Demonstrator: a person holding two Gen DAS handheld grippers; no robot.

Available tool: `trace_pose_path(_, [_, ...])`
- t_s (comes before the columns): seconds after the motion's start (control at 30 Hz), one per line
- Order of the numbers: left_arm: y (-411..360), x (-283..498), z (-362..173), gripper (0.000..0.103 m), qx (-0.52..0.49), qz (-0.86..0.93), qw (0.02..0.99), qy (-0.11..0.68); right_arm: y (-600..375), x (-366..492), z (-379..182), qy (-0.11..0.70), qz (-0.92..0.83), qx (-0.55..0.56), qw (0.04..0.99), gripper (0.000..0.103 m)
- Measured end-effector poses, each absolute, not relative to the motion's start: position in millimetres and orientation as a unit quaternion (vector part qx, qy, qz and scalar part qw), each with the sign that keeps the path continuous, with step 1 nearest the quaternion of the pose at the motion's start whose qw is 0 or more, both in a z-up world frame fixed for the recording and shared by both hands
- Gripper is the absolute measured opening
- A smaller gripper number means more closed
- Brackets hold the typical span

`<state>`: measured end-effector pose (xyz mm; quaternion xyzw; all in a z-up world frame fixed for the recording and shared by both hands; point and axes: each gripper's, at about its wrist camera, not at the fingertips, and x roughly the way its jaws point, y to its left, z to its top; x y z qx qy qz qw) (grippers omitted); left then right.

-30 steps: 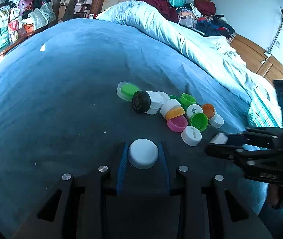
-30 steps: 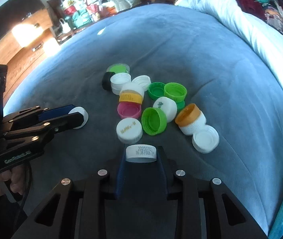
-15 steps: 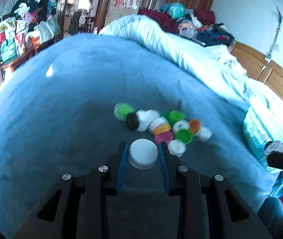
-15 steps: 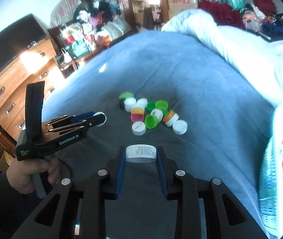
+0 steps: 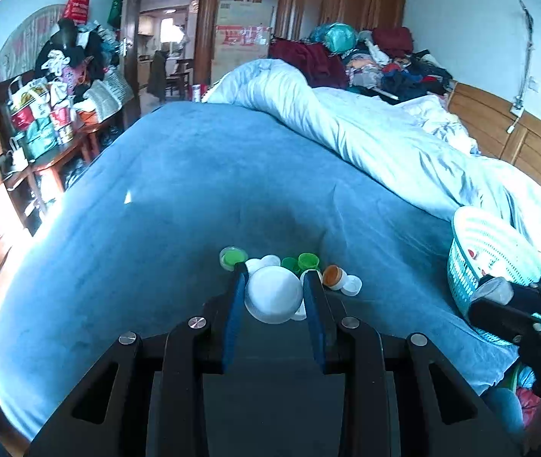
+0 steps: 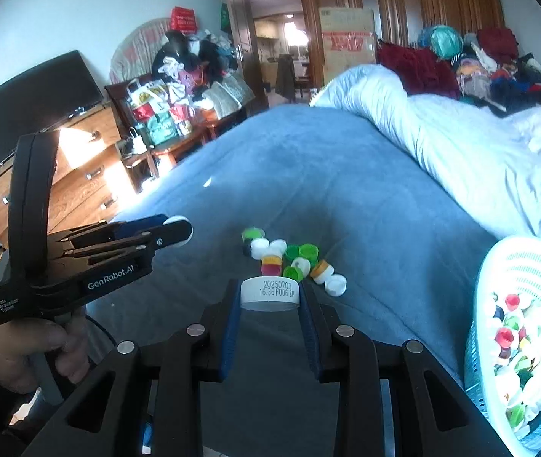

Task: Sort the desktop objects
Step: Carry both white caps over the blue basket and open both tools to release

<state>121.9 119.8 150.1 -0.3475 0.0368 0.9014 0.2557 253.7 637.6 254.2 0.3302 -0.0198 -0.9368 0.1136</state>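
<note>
- Left gripper [image 5: 273, 297]: blue-padded fingers [image 5: 232, 304] pinch a plain white cap [image 5: 273, 295], flat round face toward the camera, held in the air above the bed.
- Right gripper [image 6: 269, 297]: fingers [image 6: 230, 304] pinch a white ring-shaped cap [image 6: 269, 292] by its sides; black date-code print on its wall, open side down.
- Cap pile [image 6: 293, 261] lies on the blue bedspread [image 6: 346, 190], toward the near edge of the bed: green, white, yellow, pink, orange, one black. Caps touch and overlap.
- In the left view the held cap and fingers cover the middle of the pile; only a clear-rimmed green lid [image 5: 233, 257] on its left, green caps [image 5: 306, 261] behind, an orange-topped cap [image 5: 334, 276] and a white cap [image 5: 352, 285] on its right show.
- Pale teal slotted basket [image 6: 518, 266] sits at the right edge of the bed, tilted, part full of mixed caps [image 6: 514, 342]; cut off by the frame edge in the right view.
- In the left view the right gripper blocks the basket's lower front; its cap there is a blurred pale patch.
- A hand [image 6: 23, 350] grips the left gripper's handle in the right view; sleeve runs out of frame.
- Rumpled pale duvet [image 5: 365, 133] along the far right side of the bed.
</note>
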Motion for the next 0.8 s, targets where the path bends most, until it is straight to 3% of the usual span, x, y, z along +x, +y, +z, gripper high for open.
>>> trace_pose_path(0.8, [140.0,155.1,175.5,0.027,-0.335,0.906,0.249,0.067,644.5,300.8,301.0,-0.005,-0.959,0.265,0.101,0.033])
